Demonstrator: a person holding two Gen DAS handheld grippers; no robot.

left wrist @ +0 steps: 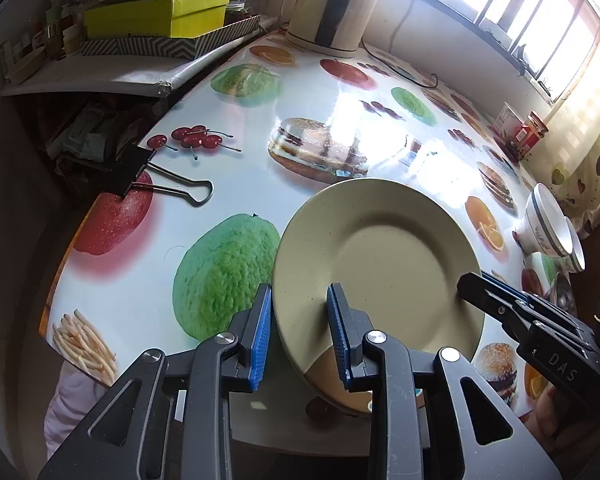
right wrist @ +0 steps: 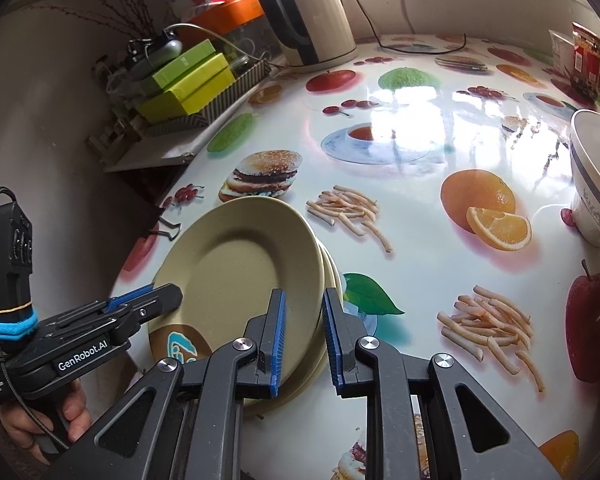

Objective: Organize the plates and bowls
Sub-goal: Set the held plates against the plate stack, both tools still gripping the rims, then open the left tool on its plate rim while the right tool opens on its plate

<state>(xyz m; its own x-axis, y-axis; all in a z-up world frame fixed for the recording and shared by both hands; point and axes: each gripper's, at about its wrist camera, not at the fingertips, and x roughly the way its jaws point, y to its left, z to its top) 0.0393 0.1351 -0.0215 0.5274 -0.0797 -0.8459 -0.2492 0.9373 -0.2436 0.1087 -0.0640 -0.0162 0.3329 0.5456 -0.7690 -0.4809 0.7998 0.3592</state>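
Both grippers pinch the plate stack point(right wrist: 236, 264): left gripper point(left wrist: 300, 336) narrowly closed at its 7 o'clock rim, right gripper point(right wrist: 302, 336) nearly shut at 5 o'clock, likely sharing load.

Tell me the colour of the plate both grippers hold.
Pale beige plate, clearest in the right wrist view.

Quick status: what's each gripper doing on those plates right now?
Left gripper: closed on the rim of the top beige plate.
Right gripper: closed on the opposite rim of the plate stack, apparently the same plate.
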